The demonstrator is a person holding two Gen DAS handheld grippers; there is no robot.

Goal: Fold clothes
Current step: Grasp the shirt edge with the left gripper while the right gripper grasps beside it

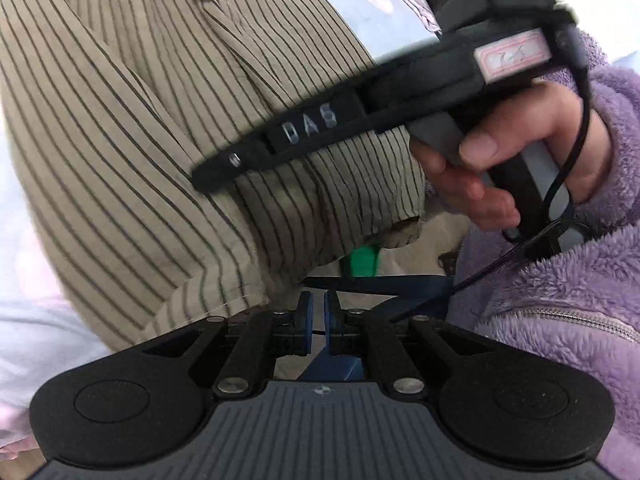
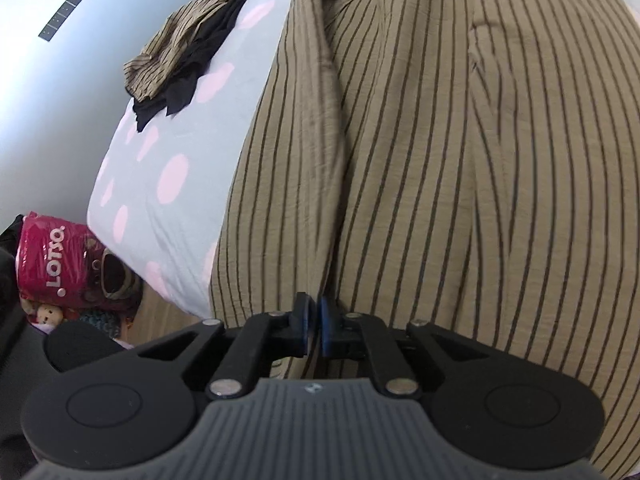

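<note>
A tan garment with thin dark stripes (image 2: 440, 160) lies spread over the bed and hangs past its near edge. My right gripper (image 2: 316, 316) is at a lengthwise fold of this garment; its blue pads stand almost together with the fold pinched between them. The left wrist view shows the same gripper (image 1: 200, 176) from the side, its tip down on the cloth, held by a hand (image 1: 500, 176). My left gripper (image 1: 317, 308) is just off the garment's (image 1: 160, 140) hanging hem, jaws nearly closed, with no cloth seen between the pads.
The bed has a pale blue sheet with pink dots (image 2: 160, 152). A small heap of striped and black clothes (image 2: 180, 52) lies farther back on it. A pink LOTSO bag (image 2: 52, 260) sits on the floor. A purple fleece sleeve (image 1: 560, 300) is at the right.
</note>
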